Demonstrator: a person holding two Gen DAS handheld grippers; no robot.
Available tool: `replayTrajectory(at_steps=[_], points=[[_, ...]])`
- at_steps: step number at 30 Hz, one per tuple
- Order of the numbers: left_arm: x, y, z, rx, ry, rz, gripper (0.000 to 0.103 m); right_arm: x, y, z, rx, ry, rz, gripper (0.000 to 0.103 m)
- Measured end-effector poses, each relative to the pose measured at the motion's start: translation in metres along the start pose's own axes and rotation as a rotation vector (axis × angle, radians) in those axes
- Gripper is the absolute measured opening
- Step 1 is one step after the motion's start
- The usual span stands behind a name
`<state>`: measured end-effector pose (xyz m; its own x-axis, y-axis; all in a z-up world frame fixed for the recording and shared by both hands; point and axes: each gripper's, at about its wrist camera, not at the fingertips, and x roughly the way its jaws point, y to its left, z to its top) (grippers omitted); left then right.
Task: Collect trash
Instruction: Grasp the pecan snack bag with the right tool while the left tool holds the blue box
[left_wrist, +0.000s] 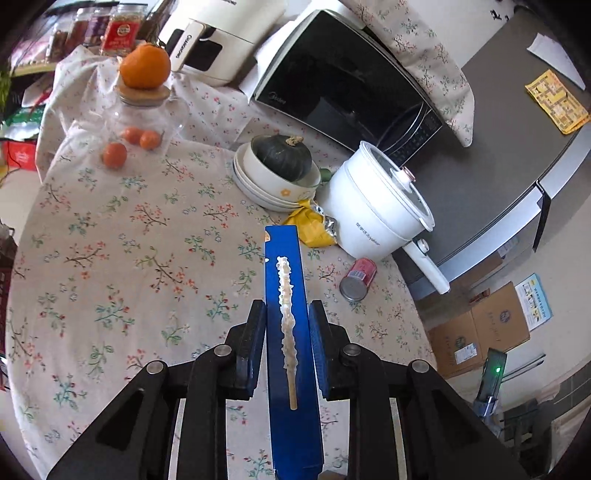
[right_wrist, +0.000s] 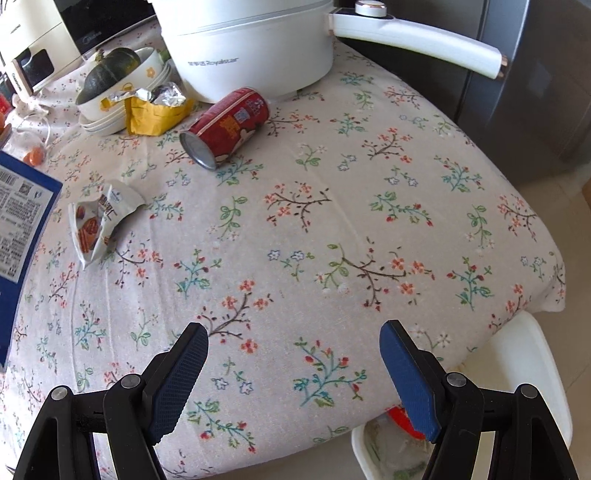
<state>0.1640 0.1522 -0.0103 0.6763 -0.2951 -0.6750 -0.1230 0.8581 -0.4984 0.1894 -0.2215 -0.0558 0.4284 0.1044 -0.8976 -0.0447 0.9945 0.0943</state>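
Flanking a toppled red can (right_wrist: 225, 125): white pot (right_wrist: 251, 48), yellow wrapper (right_wrist: 155, 114), snack packet (right_wrist: 99, 221).

Matt floral cloth (right_wrist: 332, 221); glossy cardboard box (left_wrist: 291, 332)

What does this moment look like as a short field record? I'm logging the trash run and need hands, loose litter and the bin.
left gripper: shut on blue box
right gripper: open, holding nothing
red can: on its side, near white pot
yellow wrapper: beside stacked bowls
snack packet: torn, lying on tablecloth
white bin: below table edge, some trash inside
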Motion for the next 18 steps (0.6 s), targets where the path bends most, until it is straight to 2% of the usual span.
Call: replayTrajectory(at_steps=[2,8,13,18], points=[[-0.011,0.004,-0.003,0.043,-0.027,0.057,0.025,0.004,0.012,0.003,0.013,0.001,0.036,0.08],[-0.031,0.027,0.01,0.071,-0.064,0.096,0.025,0.032,0.069,0.019,-0.007,0.007,0.118,0.079],[-0.045,0.054,0.023,-0.008,-0.083,0.079,0.025,0.06,0.114,0.036,-0.024,0.006,0.169,0.075],[-0.052,0.07,0.027,-0.027,-0.085,0.096,0.025,0.083,0.146,0.059,-0.029,-0.006,0.146,0.072]])
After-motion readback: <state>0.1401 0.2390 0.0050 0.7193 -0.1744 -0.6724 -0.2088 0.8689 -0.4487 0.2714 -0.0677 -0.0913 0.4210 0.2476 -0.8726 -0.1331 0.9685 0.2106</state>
